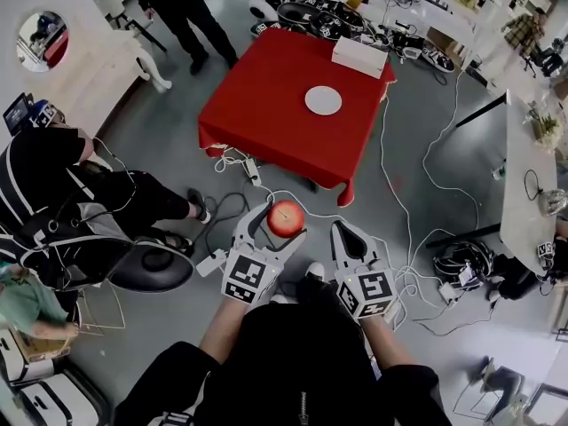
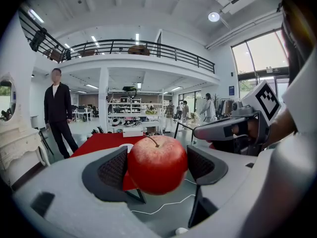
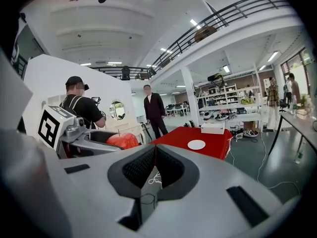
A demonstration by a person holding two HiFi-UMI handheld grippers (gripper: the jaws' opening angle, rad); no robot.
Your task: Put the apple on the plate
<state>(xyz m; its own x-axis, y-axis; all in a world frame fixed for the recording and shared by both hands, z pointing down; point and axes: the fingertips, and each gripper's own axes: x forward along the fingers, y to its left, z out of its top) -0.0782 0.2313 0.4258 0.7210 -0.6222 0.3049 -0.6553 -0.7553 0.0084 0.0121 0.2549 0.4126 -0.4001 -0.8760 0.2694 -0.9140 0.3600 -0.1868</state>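
Observation:
A red apple [image 1: 286, 217] is clamped between the jaws of my left gripper [image 1: 278, 223], held in the air above the grey floor in front of me. In the left gripper view the apple [image 2: 157, 163] fills the gap between both pads. My right gripper [image 1: 348, 236] hangs beside it, shut with nothing between its jaws; its pads meet in the right gripper view [image 3: 155, 163]. The white plate [image 1: 323, 100] lies on the red-clothed table [image 1: 266, 105] some way ahead, also seen as the plate [image 3: 196, 145] in the right gripper view.
A white box [image 1: 359, 56] sits at the table's far right. Cables and a power strip [image 1: 252, 169] trail over the floor before the table. A seated person [image 1: 62, 207] is at my left; another person [image 1: 182, 11] stands beyond the table. A white bench [image 1: 528, 185] runs along the right.

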